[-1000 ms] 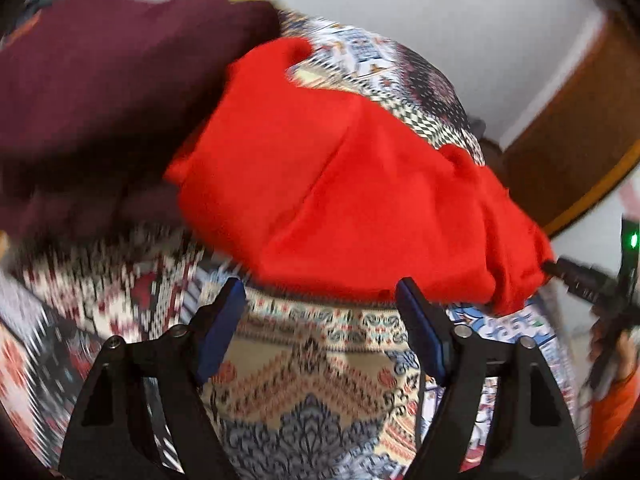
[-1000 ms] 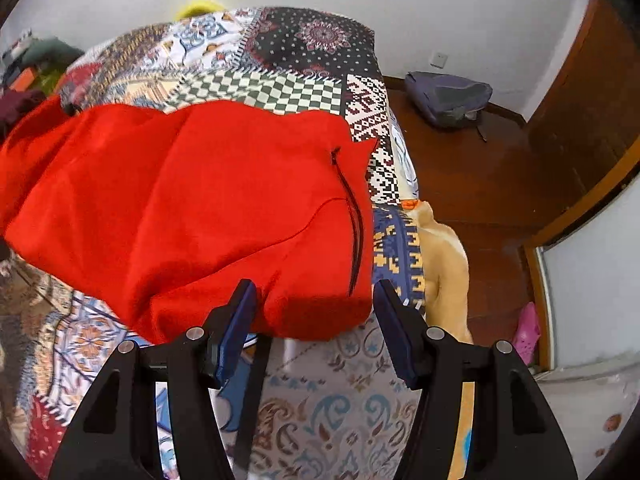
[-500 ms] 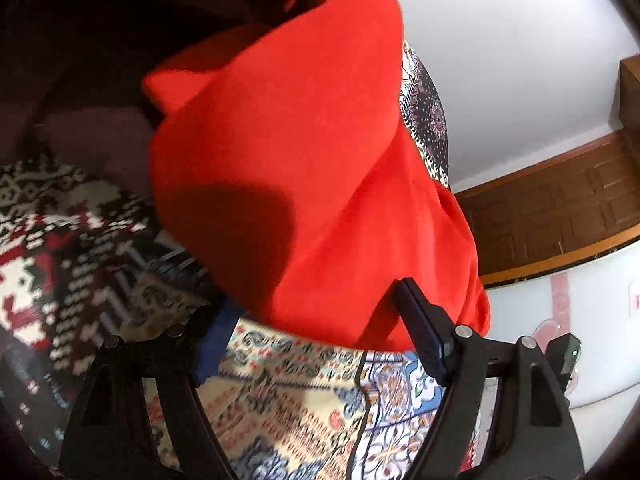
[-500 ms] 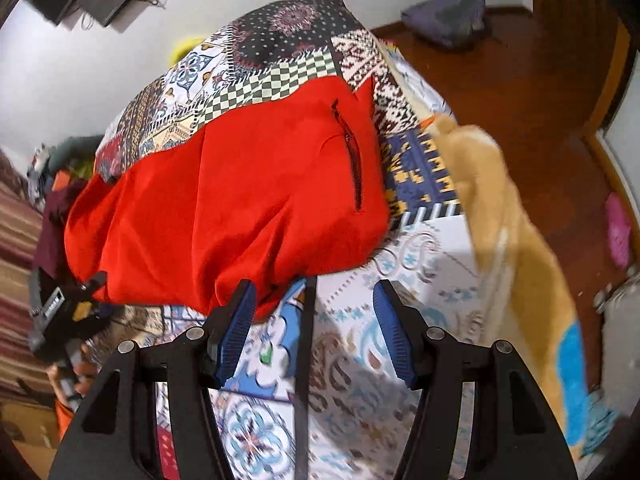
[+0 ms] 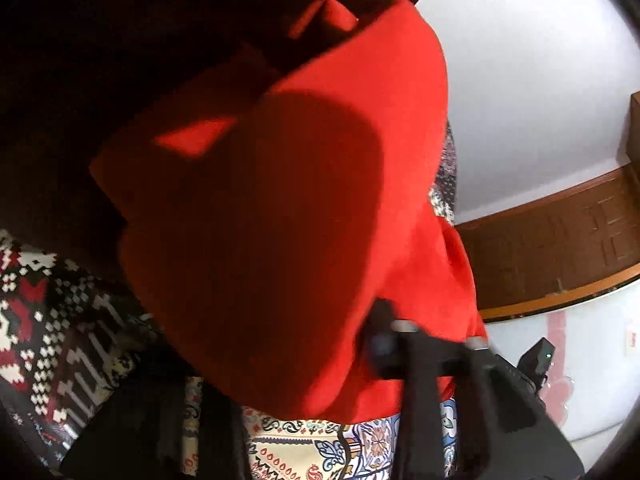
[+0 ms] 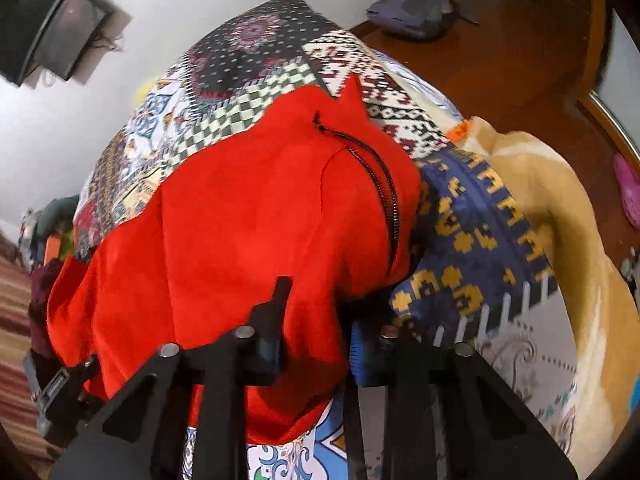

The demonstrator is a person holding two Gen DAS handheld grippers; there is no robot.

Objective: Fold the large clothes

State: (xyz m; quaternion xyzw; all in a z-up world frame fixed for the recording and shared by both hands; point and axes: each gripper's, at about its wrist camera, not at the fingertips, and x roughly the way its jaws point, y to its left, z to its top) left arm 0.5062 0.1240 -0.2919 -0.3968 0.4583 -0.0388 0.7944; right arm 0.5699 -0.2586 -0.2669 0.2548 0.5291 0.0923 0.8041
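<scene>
The red garment is bunched on the patchwork bedspread. Its near hem is straddled by the right claw, fingers spread. The left claw is fabric-buried; its state cannot be told.

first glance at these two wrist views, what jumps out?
The red garment dominates both views, heaped on the patchwork bedspread, its black zipper running down its right side in the right wrist view. The right gripper has its fingers pushed into the near edge of the cloth. In the left wrist view a dark maroon garment lies to the upper left, beside the red.
</scene>
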